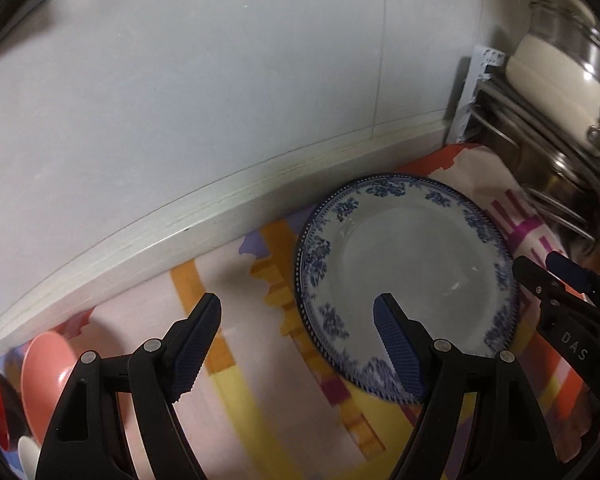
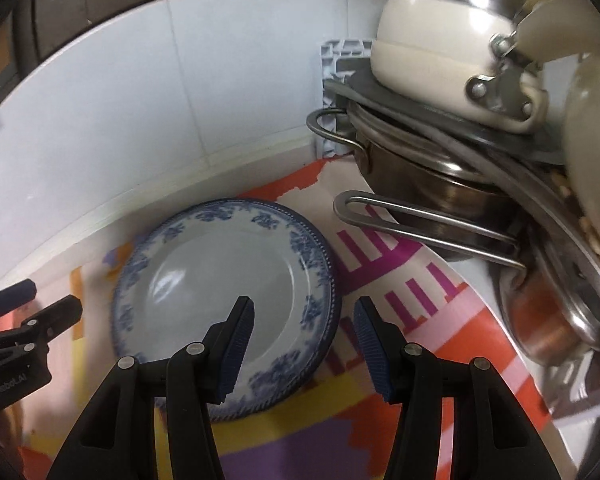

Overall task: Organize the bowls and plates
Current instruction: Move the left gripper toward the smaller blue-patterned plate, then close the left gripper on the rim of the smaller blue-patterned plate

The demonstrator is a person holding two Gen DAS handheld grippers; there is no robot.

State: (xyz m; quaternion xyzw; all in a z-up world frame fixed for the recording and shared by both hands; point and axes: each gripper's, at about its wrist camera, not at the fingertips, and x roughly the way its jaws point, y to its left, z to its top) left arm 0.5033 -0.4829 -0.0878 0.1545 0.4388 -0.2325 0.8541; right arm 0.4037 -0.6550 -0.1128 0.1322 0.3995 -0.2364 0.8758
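Both tools are held wide open and empty: the right tool (image 2: 304,344) is poised over the near rim of the blue-patterned plate (image 2: 224,276), apparently for an edge grip, while the left tool (image 1: 298,344) waits beside it. The plate lies flat and empty on the cloth-covered tabletop (image 2: 380,280); a pink bowl (image 1: 46,372) is seen at far left, apparently empty.
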